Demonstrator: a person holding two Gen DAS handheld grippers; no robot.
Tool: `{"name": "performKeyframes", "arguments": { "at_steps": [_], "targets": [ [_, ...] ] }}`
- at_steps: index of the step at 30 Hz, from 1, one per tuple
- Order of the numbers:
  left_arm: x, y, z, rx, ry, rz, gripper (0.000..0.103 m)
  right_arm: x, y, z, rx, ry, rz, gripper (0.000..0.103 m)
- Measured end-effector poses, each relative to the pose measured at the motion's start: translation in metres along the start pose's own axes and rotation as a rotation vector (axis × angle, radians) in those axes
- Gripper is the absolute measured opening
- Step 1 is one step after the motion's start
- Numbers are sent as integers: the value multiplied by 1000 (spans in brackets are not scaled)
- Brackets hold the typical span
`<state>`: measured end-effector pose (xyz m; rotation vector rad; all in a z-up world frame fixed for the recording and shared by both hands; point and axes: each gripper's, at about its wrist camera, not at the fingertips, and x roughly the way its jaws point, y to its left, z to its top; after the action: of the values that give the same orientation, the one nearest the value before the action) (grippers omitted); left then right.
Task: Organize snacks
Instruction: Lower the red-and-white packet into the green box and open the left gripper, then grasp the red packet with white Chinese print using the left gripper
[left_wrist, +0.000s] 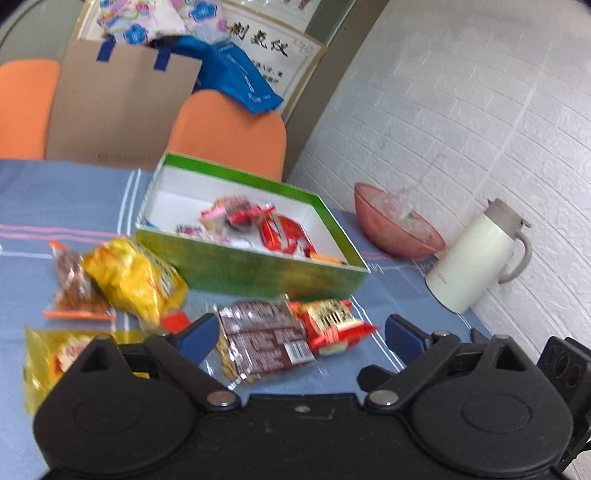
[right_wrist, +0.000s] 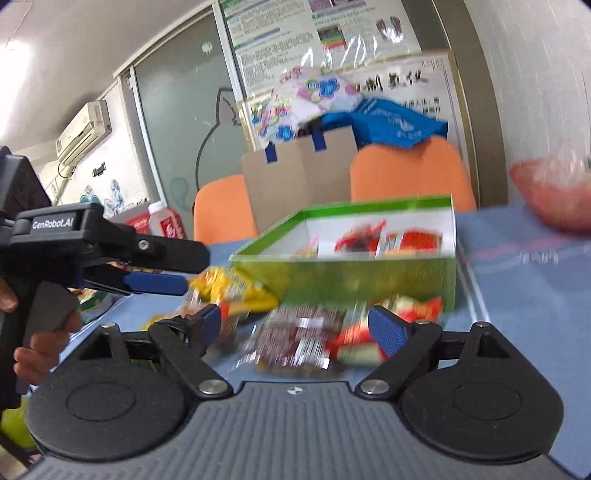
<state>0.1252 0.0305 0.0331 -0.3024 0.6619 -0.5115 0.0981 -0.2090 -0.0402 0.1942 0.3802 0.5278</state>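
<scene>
A green box (left_wrist: 258, 269) with a white inside stands on the blue tablecloth and holds several red and pink snack packets (left_wrist: 280, 232). In front of it lie a dark brown packet (left_wrist: 262, 339), a red packet (left_wrist: 332, 325), a yellow bag (left_wrist: 136, 280) and a nut packet (left_wrist: 74, 284). My left gripper (left_wrist: 301, 332) is open and empty, just above the brown packet. My right gripper (right_wrist: 295, 325) is open and empty, low over the same brown packet (right_wrist: 291, 339) and red packet (right_wrist: 354, 339). The box (right_wrist: 369, 273) is beyond. The left gripper (right_wrist: 155, 282) shows at the left there.
A pink bowl (left_wrist: 399, 229) and a white jug (left_wrist: 476, 258) stand at the right by the brick wall. Another yellow packet (left_wrist: 55, 362) lies at near left. Two orange chairs (left_wrist: 229, 136) and a cardboard box (left_wrist: 122, 107) are behind the table.
</scene>
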Motion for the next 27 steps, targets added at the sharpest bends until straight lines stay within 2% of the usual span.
{"name": "performKeyframes", "arguments": {
  "at_steps": [5, 11, 16, 19, 22, 27],
  "targets": [
    [24, -9, -7, -2, 59, -43, 103, 1, -6, -8, 11, 26, -85, 103],
    [65, -36, 2, 33, 100, -118, 103, -6, -27, -9, -5, 33, -202, 103],
    [113, -46, 9, 49, 165, -109, 103, -2, -45, -15, 47, 52, -192, 103],
    [133, -44, 9, 50, 210, -74, 103, 8, -57, -14, 110, 71, -174, 103],
    [142, -41, 8, 50, 220, -45, 103, 17, -63, -12, 167, 76, -154, 103],
    [148, -38, 11, 37, 223, -44, 103, 31, -64, -11, 197, 94, -149, 103]
  ]
}}
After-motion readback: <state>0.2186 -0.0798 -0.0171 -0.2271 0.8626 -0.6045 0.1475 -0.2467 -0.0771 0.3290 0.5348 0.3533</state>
